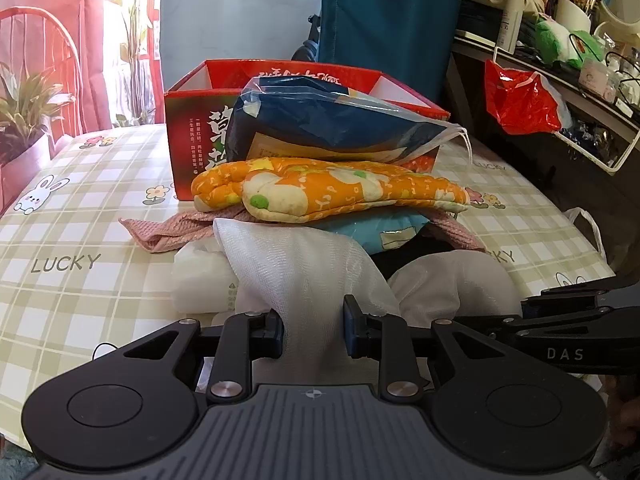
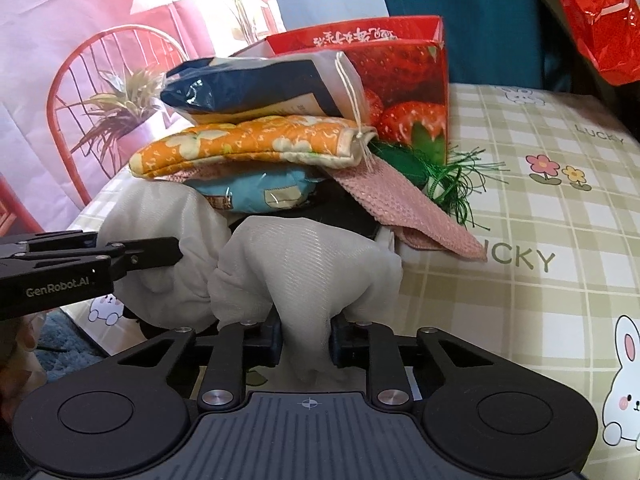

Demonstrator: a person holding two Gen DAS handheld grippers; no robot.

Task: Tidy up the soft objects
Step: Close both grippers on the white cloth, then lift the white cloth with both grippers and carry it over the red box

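Left gripper (image 1: 314, 330): fingers (image 1: 274, 332) pinching a gathered fold of the white mesh cloth (image 1: 296, 268), near edge of the pile.
Right gripper (image 2: 306, 340): fingers (image 2: 272, 342) pinching a second bunched fold of the same white mesh cloth (image 2: 304, 272); the left gripper shows at the left of this view, its tip against the cloth.
White mesh cloth: lowest and nearest in the pile, draped over the front, resting on the table (image 1: 80, 280).
Light blue packet (image 2: 260, 192): just behind the cloth, under the mitt.
Pink knitted cloth (image 2: 400, 204): under the mitt, hanging out on both sides of the pile.
Orange floral oven mitt (image 1: 328, 190): lying flat across the middle of the pile.
Navy item in clear drawstring bag (image 1: 340, 120): on top of the mitt, leaning on the box.
Red strawberry box (image 2: 408, 92): open-topped, behind the pile, touching it.
Green tasselled item (image 2: 440, 176): at the foot of the box, beside the pink cloth.
Table: checked cover with rabbits, flowers and "LUCKY".
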